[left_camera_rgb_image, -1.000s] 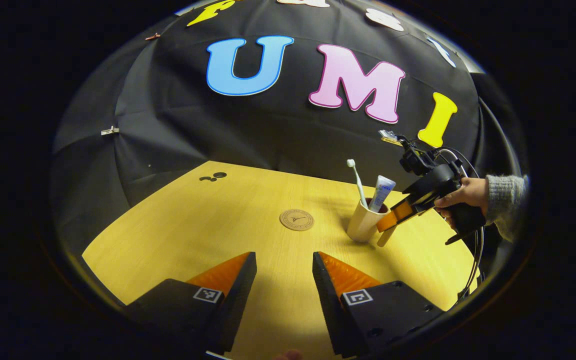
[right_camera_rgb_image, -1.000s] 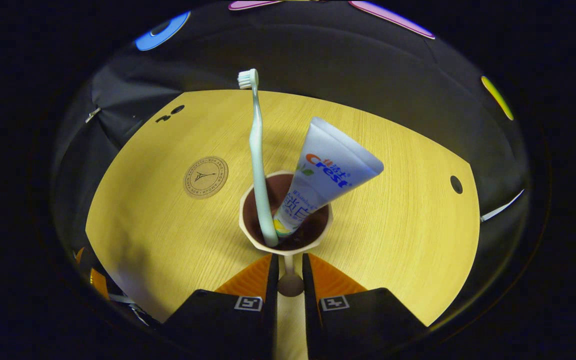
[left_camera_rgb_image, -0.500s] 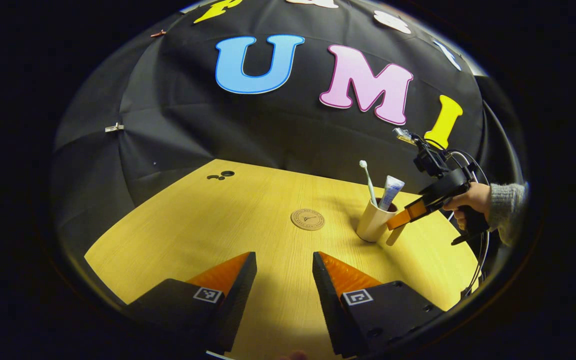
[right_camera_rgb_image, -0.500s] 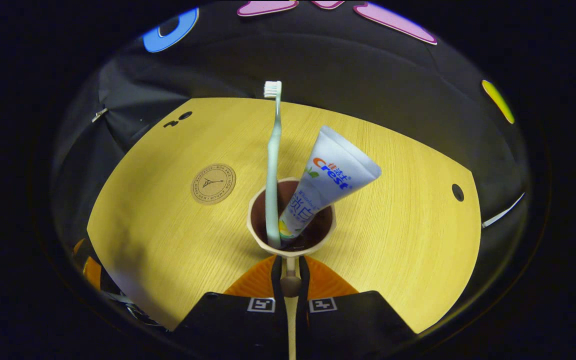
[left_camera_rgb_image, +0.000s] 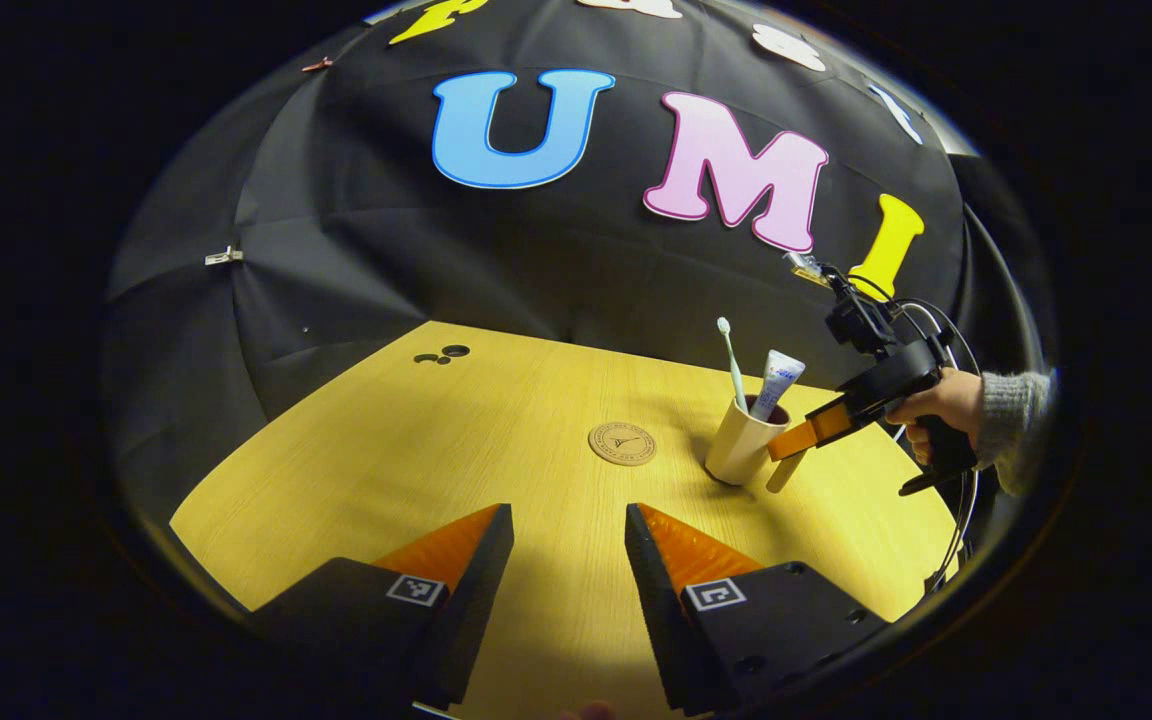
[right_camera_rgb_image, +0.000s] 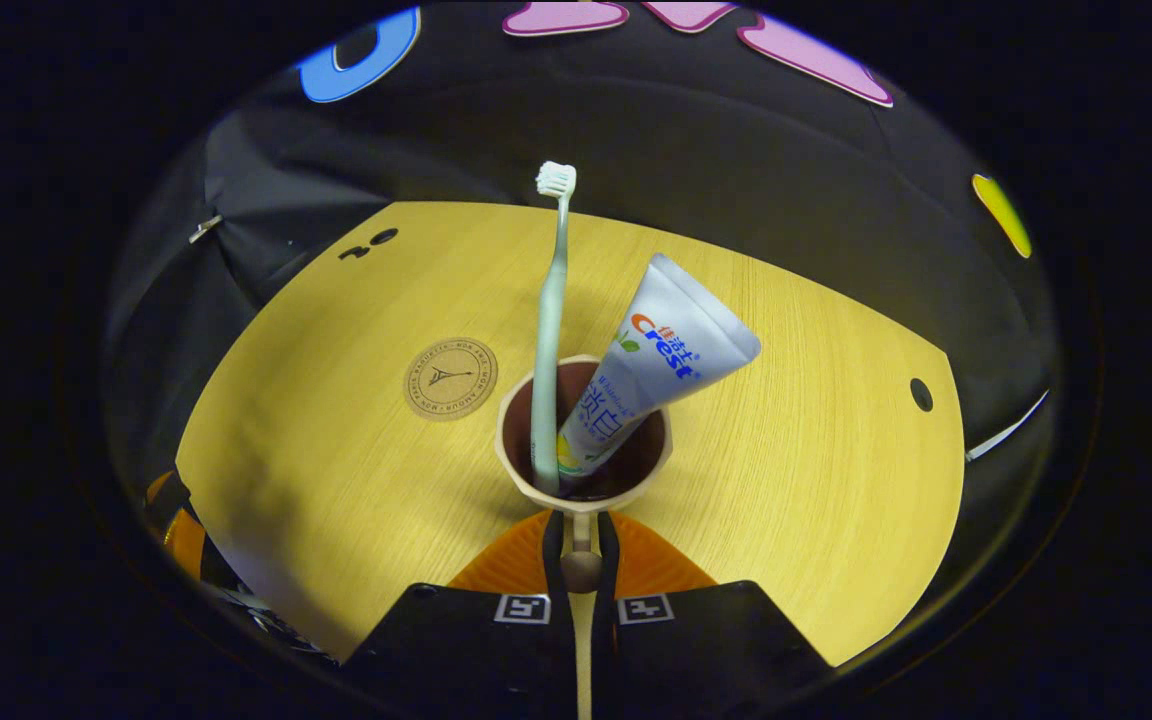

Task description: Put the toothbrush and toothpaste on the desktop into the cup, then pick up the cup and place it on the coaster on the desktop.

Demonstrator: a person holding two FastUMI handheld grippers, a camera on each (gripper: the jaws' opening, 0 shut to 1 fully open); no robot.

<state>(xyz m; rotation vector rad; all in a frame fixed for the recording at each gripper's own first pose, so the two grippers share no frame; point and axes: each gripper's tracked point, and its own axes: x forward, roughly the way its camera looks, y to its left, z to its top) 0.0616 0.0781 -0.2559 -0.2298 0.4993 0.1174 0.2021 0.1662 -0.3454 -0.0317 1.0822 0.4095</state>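
Right hand-held gripper (right_camera_rgb_image: 581, 545) pinches the cup (right_camera_rgb_image: 584, 470) handle; toothbrush (right_camera_rgb_image: 549, 330) and toothpaste (right_camera_rgb_image: 651, 370) inside. Lift level, carry slowly to coaster (right_camera_rgb_image: 450, 378) on table (right_camera_rgb_image: 816, 480). Left hand-held gripper (left_camera_rgb_image: 566, 560) spread, idle.

The counter (left_camera_rgb_image: 416, 450) is a pale yellow wood-grain top, its grain running in fine lines across the surface. Near its far left corner sits a small dark round hole (left_camera_rgb_image: 455, 350) with two smaller dark spots (left_camera_rgb_image: 426, 357) just beside it. In the right gripper view another dark round hole (right_camera_rgb_image: 921, 394) shows close to the counter's right edge. Behind the counter hangs a black cloth wall (left_camera_rgb_image: 416, 250), creased in long folds. A small metal clip (left_camera_rgb_image: 221, 257) is pinned to the cloth at the left, and a reddish clip (left_camera_rgb_image: 313, 65) sits higher up. Black cables (left_camera_rgb_image: 956, 520) loop down at the right edge.
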